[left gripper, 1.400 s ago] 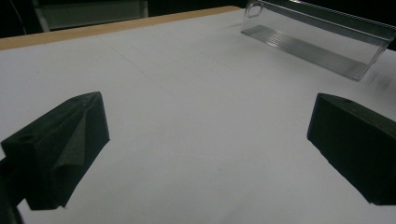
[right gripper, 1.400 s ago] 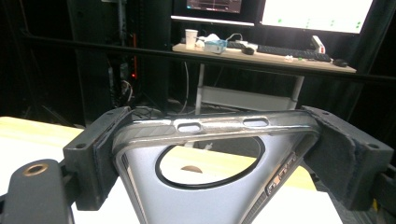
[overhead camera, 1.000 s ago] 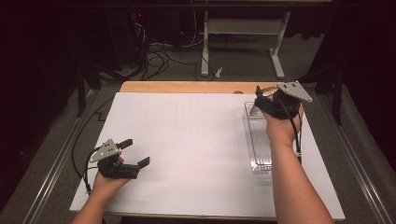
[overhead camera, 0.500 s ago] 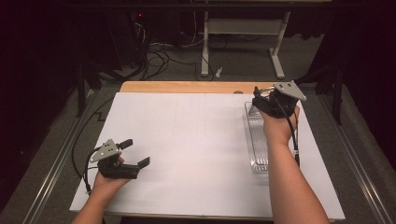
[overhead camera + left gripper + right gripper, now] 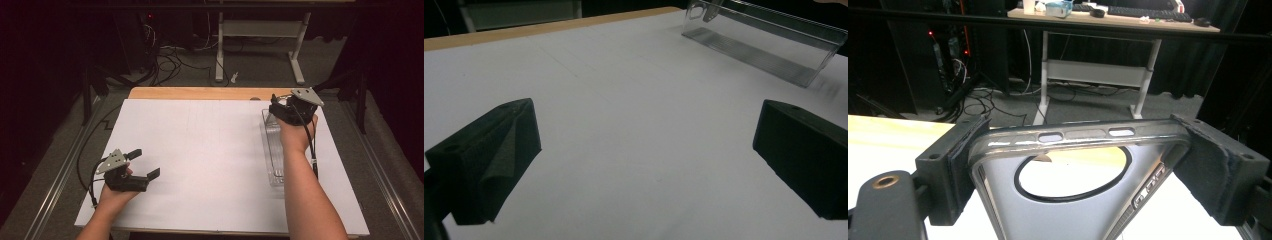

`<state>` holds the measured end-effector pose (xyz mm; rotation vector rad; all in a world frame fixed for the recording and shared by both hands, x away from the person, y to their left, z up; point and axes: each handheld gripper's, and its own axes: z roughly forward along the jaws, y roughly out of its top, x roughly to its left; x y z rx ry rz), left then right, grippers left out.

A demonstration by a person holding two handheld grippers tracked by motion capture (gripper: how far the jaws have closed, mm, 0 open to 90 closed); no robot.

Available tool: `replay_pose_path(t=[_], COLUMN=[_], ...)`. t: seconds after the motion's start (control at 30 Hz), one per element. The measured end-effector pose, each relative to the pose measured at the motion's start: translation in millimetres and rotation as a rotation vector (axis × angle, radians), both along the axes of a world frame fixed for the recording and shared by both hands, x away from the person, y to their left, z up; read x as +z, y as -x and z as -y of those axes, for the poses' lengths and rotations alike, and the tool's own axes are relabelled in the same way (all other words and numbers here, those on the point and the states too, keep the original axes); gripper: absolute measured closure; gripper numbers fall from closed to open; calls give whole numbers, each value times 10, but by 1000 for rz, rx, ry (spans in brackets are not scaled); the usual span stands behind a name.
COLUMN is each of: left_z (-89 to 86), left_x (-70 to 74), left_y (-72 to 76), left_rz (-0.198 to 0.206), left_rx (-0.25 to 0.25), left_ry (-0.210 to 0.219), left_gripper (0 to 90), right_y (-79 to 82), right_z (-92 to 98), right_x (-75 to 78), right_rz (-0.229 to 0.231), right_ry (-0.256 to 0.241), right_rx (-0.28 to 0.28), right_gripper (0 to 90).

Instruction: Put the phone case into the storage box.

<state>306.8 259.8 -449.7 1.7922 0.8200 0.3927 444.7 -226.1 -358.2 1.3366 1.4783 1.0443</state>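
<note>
My right gripper [image 5: 1083,167] is shut on a clear phone case [image 5: 1083,136] with a dark ring in its back; the jaws press on its two long sides. From above, the right gripper [image 5: 286,109] hovers over the far end of a long clear plastic tray [image 5: 272,152] at the table's right. That tray [image 5: 769,45] lies on the white sheet in the left gripper view as well. Near the front left corner, the left gripper [image 5: 145,163] is held low over the sheet, open, with nothing between its pads [image 5: 489,160].
A white sheet [image 5: 200,150] covers the table, with a wooden strip [image 5: 200,93] bare along the far edge. Beyond the table stand a white desk frame [image 5: 260,30] and loose cables [image 5: 175,60] on the floor. A cable trails from each gripper.
The right gripper with the phone case has shifted slightly left above the tray's far end. The left gripper has stayed where it was.
</note>
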Motion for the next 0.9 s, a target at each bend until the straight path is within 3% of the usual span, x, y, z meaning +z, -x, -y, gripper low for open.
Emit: replay_pose_path(t=[0.4,0.9], left_z=[-5,-9], left_x=[-2,-2], left_y=[-3,-2], left_rz=[0,0], left_rx=[2,1], left_ry=[1,5], left_gripper=[2,2], right_y=[-173,-301], right_z=[-57,-140], right_x=[-32,-108], right_rz=[-51,-81], right_ry=[31,33], right_rx=[-44,-86], right_gripper=[137,136])
